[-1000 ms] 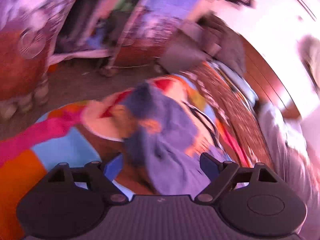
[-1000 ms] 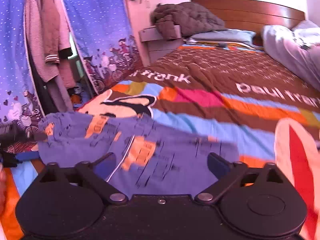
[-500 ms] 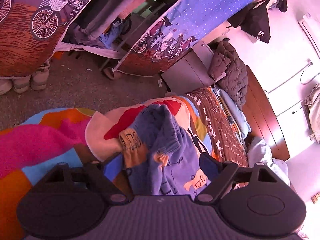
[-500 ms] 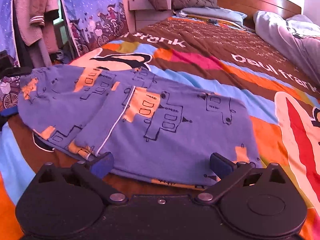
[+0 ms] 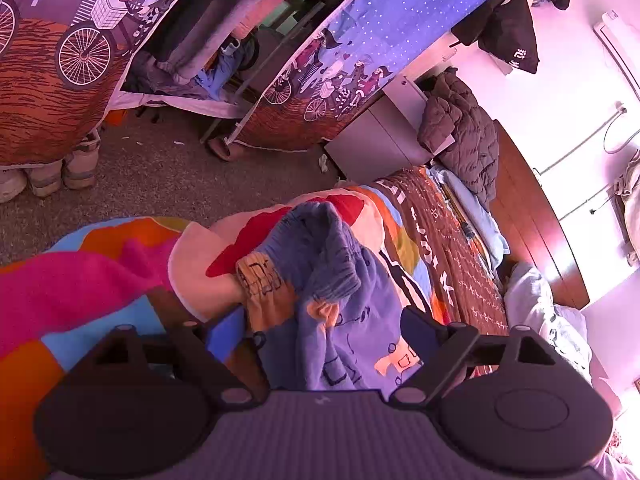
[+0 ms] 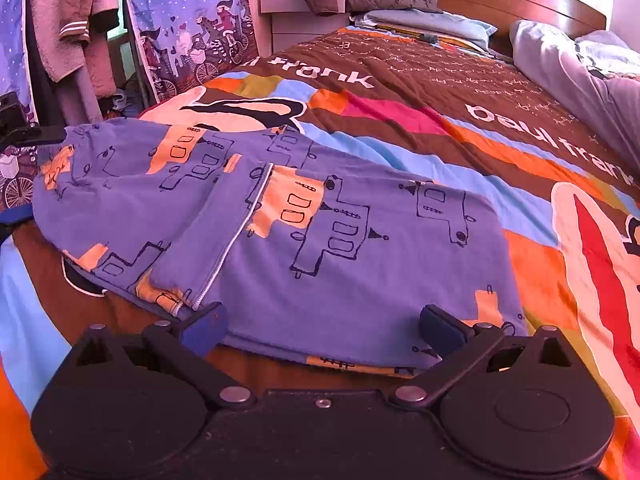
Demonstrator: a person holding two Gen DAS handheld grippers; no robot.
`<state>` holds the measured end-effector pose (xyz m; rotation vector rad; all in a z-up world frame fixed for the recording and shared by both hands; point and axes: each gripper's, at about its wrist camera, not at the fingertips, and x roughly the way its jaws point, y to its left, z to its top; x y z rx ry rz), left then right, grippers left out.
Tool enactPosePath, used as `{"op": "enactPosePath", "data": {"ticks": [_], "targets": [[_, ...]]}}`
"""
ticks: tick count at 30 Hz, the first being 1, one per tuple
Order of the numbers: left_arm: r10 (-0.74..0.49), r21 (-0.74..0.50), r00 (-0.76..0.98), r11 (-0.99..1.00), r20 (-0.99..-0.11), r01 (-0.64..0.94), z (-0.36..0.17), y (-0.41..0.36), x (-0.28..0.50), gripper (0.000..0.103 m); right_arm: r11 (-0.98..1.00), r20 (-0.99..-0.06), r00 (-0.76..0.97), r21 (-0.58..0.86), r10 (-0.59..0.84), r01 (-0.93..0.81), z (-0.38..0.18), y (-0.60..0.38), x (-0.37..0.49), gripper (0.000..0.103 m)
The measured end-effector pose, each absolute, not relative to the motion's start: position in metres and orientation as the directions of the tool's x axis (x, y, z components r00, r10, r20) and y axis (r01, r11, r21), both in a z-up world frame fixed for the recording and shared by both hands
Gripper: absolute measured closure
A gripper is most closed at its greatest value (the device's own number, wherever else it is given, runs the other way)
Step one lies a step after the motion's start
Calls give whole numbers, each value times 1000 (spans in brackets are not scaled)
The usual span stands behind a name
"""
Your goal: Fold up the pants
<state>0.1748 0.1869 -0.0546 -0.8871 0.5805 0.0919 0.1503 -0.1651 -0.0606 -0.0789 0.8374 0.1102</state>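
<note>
Since a second ago both cameras are sitting lower and closer to the pants (image 6: 280, 216): the right view, which was showing them blurred and farther off, is now showing them sharp and filling the foreground, and the left view has gone from smeared to clear. The right gripper (image 6: 324, 326) is hanging over the near edge of the pants with its jaws spread wide, the cloth lying between the fingers but not pinched. The left gripper (image 5: 324, 330) is likewise standing released, its fingers flanking the bunched waistband end of the pants (image 5: 320, 264) without pressing on it. The pants are lying on the striped bedspread (image 6: 460, 136) near its foot corner, on the side toward the wardrobe curtain (image 6: 192, 28). They are blue with orange patches and black line drawings, doubled over themselves, a white seam running along the upper layer's edge. At the waistband end the ribbed band is rising in a rumpled hump off the bedspread.
</note>
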Motion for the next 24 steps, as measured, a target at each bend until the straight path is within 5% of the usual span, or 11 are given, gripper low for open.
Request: {"op": "enactPosePath", "data": {"ticks": [8,12,24], "targets": [[-159,-711,845,630,-511,-312,-56,188,175,14,996,-635,769,76,79,-40,-43,-178,137,1],[-167,-748,852,580,-496,-322,-61,193,173,19,996,-675,735,87,63,-6,-50,-179,151,1],[-96,-723,830,553,-550,-415,-69,197,173,82,999,-739,672,33,38,-20,-65,-167,160,1]]}}
